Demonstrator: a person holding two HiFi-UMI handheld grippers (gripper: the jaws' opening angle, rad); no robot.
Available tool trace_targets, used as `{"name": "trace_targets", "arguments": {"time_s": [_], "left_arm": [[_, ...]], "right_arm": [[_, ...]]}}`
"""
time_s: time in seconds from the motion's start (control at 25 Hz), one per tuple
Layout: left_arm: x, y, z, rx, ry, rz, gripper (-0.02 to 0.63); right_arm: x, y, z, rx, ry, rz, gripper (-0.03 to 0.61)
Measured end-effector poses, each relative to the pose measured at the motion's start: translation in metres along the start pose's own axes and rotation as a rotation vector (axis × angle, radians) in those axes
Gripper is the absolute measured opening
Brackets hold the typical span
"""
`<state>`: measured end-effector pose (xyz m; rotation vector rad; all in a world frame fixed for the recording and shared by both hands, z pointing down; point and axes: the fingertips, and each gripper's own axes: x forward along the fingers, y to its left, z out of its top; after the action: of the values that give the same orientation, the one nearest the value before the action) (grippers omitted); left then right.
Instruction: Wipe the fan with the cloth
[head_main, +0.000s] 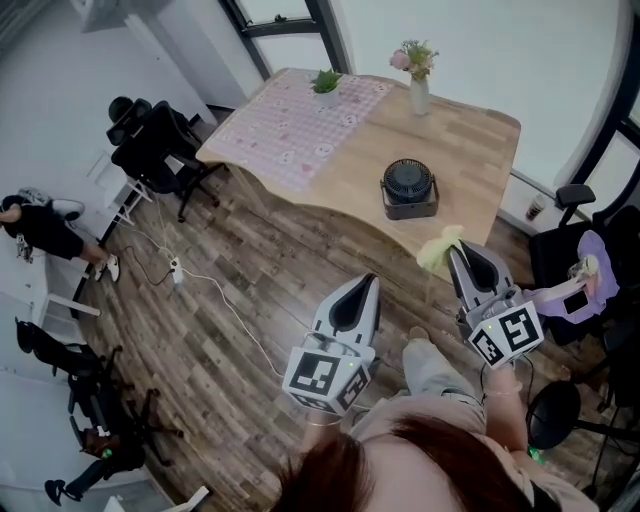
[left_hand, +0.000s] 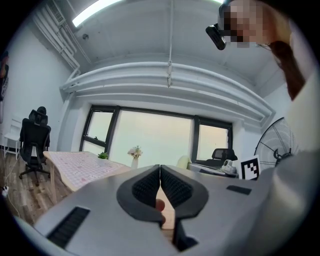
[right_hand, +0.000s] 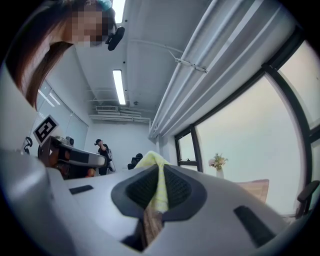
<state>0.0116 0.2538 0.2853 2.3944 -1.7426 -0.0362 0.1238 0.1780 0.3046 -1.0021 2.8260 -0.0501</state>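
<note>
A small black fan (head_main: 409, 188) stands near the front edge of the wooden table (head_main: 470, 150). My right gripper (head_main: 458, 250) is shut on a pale yellow cloth (head_main: 438, 250), held just short of the table's front edge, below and right of the fan. In the right gripper view the cloth (right_hand: 158, 177) is pinched between the pads and sticks up past the tips of my right gripper (right_hand: 161, 167). My left gripper (head_main: 367, 280) hovers over the floor, further from the table, shut with nothing in it. In its own view my left gripper (left_hand: 160, 167) has the pads pressed together.
A pink patterned cloth (head_main: 290, 125) covers the table's left half, with a small green plant (head_main: 326, 81) and a vase of flowers (head_main: 418, 78) at the far side. Black office chairs (head_main: 155, 150) stand left of the table. A white cable (head_main: 215, 295) lies on the wooden floor. A person (head_main: 45, 230) is at the far left.
</note>
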Motion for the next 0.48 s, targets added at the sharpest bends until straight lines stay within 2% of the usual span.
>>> {"name": "trace_targets", "arguments": {"time_s": [0.2,0.48], "left_arm": [[0.051,0.019,0.005,0.029,0.023,-0.025,0.011],[0.125,0.053,0.014,0.027,0.037,-0.035,0.011]], "right_arm": [[0.039,-0.029,-0.008,-0.014,0.019,0.0,0.026],[0.094,-0.078,-0.006,-0.048,0.032,0.004,0.026]]}}
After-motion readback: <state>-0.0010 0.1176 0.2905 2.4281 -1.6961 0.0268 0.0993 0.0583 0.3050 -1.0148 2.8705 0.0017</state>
